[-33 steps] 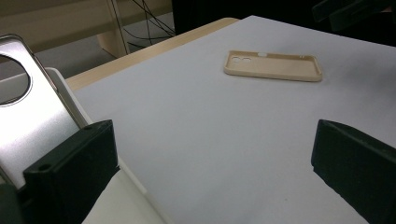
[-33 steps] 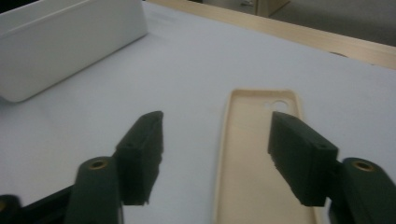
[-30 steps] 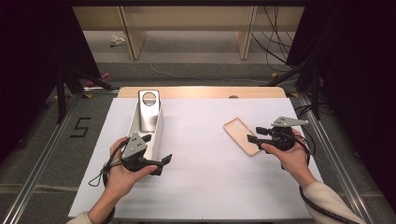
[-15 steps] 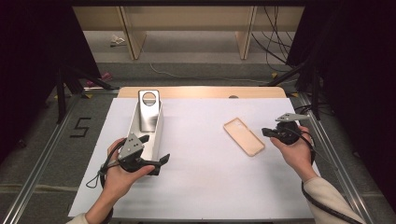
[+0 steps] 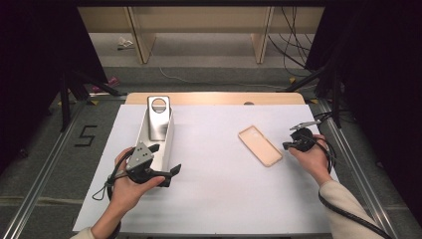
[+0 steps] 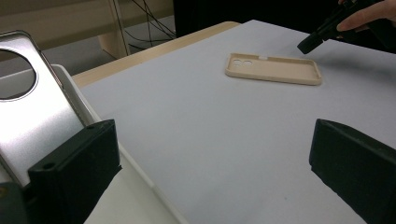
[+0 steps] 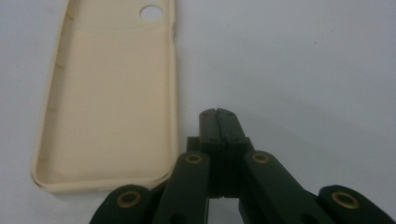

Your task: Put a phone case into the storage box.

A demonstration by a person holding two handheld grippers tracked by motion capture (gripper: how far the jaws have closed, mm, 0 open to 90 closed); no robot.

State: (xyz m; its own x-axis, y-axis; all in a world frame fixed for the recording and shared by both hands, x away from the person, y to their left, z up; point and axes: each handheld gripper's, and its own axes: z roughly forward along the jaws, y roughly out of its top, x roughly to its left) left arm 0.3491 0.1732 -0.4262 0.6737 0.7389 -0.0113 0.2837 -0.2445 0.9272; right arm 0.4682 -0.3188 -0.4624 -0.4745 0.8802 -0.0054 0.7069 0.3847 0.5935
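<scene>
Right hand-held gripper [image 7: 218, 114] closed, empty, beside phone case [image 7: 112, 93].

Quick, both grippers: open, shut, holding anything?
Left gripper: open, holding nothing, beside the silver case.
Right gripper: shut, empty, next to the beige case.

Legible marks: one. A black numeral "5" [image 5: 85, 135] on the grey floor [image 5: 45, 164], left of the counter [image 5: 219, 199]. No other readable text, labels or brands.
</scene>
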